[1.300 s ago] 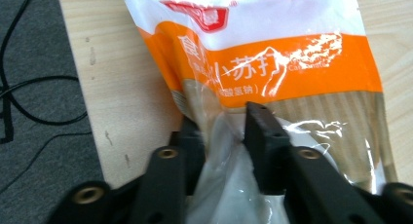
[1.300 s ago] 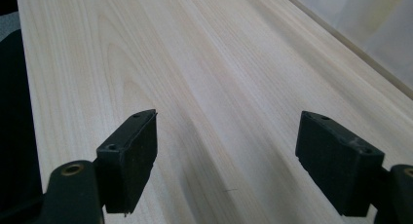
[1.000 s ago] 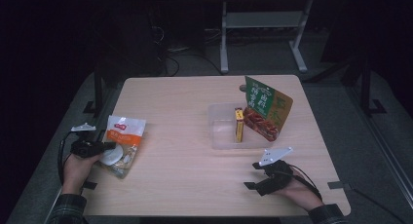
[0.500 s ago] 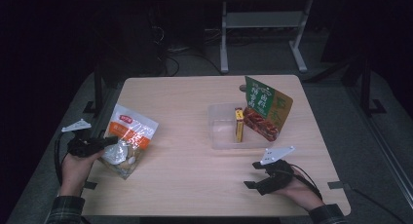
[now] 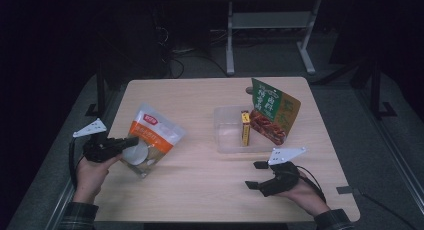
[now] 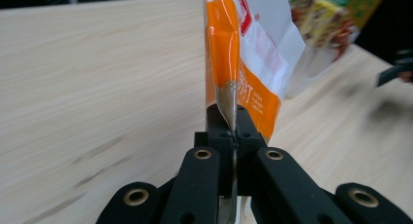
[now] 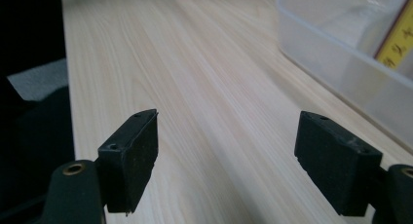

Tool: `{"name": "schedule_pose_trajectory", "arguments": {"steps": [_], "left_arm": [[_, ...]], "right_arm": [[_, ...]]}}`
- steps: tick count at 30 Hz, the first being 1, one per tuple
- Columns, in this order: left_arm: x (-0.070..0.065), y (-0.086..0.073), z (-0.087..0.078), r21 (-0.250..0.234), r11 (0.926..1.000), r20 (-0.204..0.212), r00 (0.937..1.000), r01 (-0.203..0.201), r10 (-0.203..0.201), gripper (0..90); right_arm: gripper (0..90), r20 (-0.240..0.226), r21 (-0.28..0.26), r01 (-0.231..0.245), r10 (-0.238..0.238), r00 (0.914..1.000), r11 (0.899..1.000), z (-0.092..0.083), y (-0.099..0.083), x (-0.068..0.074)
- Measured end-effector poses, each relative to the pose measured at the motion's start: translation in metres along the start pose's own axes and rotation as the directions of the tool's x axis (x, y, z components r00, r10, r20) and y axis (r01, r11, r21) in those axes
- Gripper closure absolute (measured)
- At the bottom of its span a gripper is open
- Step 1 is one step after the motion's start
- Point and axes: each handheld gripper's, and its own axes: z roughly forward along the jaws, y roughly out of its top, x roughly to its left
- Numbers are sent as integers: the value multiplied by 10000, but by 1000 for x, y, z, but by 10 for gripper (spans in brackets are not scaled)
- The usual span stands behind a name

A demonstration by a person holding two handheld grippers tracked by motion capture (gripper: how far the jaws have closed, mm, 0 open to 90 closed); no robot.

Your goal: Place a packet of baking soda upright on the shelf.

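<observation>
My left gripper (image 5: pixel 131 140) is pinching the edge of the orange and white pouch (image 5: pixel 150 137) and holds it tilted above the left part of the wooden table (image 5: pixel 200 185). The lower corner of the pouch is perhaps touching the wood; I cannot tell from the high view. My right gripper (image 5: pixel 255 175) lies on the table with jaws spread and nothing between them, near the clear plastic box (image 5: pixel 227 135).
</observation>
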Motion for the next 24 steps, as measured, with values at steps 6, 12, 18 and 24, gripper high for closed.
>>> {"name": "schedule_pose_trajectory", "arguments": {"steps": [6, 12, 18, 24], "left_arm": [[-33, 8, 25, 120, 9989, 952, 9945, -444, 431, 896], [-63, 12, 48, 120, 9973, 1607, 9845, -726, 697, 896], [-83, 10, 65, 250, 9952, 2266, 9702, -943, 862, 896], [-97, 9, 75, 233, 9946, 2662, 9596, -1013, 915, 895]], "right_arm": [[239, -398, -738, 16, -46, 9992, 9973, 6, 15, 3], [261, -660, -1295, 193, -280, 9974, 9914, 18, 30, 9], [340, -973, -1849, 114, -298, 9948, 9827, 29, 45, 11], [479, -1358, -2327, -32, -292, 9903, 9726, 42, 57, 12]]}}
